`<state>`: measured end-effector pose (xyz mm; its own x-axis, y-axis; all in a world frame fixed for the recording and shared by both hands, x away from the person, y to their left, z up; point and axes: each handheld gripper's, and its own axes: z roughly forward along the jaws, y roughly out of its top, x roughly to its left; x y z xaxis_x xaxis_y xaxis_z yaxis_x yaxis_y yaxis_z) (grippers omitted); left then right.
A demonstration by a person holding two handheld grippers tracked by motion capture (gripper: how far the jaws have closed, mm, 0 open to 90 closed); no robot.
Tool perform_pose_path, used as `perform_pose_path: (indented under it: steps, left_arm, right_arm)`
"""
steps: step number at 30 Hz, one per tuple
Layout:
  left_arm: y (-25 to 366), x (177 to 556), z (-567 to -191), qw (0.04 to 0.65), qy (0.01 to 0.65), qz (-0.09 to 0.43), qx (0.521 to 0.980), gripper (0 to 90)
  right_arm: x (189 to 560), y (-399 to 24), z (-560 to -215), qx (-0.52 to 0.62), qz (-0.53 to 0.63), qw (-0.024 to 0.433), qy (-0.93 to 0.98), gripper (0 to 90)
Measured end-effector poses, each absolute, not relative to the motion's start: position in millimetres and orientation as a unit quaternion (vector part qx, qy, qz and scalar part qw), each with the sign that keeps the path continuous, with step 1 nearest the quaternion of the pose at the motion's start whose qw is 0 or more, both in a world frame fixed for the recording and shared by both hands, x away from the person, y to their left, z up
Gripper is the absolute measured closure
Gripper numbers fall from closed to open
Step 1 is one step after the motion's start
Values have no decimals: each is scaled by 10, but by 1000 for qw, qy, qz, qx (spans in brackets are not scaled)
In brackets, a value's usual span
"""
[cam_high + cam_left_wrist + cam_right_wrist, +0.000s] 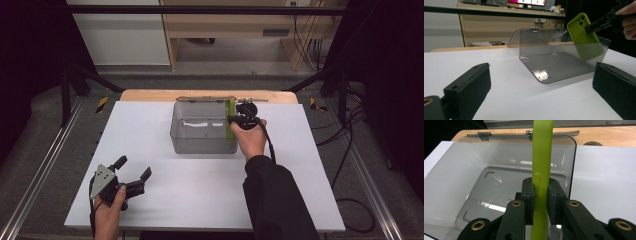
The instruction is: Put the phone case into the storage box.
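Lime-green phone case (584, 37) clamped on edge in my right gripper (541, 195), I hold it over the right end of a smoky clear plastic box (202, 142) near the table's (165, 200) far edge. Its hinged lid (534, 36) lies open behind it; nothing is inside, so lowering and release look to be left. My left gripper (132, 167) waits with jaws spread, holding nothing, near the table's front left corner.

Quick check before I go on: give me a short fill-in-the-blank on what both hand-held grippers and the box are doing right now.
1. The right hand-held gripper is shut on a ____ phone case.
2. The clear box has its lid ____.
3. The left hand-held gripper has its jaws ____, with nothing between them.
4. The case's lower end is ____ the box.

Missing words: green; open; open; inside
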<state>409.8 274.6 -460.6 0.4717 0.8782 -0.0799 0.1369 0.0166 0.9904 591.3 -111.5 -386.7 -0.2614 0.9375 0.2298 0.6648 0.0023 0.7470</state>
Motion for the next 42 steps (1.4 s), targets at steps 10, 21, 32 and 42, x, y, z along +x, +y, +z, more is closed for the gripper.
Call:
perform_pose_path:
  steps: [10,21,32,42]
  left_arm:
    - [2745,4105,-4608,586,405,316,626,16]
    - [2740,4088,-4605,583,405,320,628,16]
    - [2743,4096,-4609,582,403,320,630,16]
    - [2746,4095,-4607,583,403,319,629,16]
  right_arm:
    - [5898,-1127,-3880,582,400,173,686,777]
    - [5874,-1098,-3871,573,401,184,691,777]
    - [5896,-1083,-3890,574,402,177,691,777]
    - [5908,-1065,-3911,578,397,171,692,776]
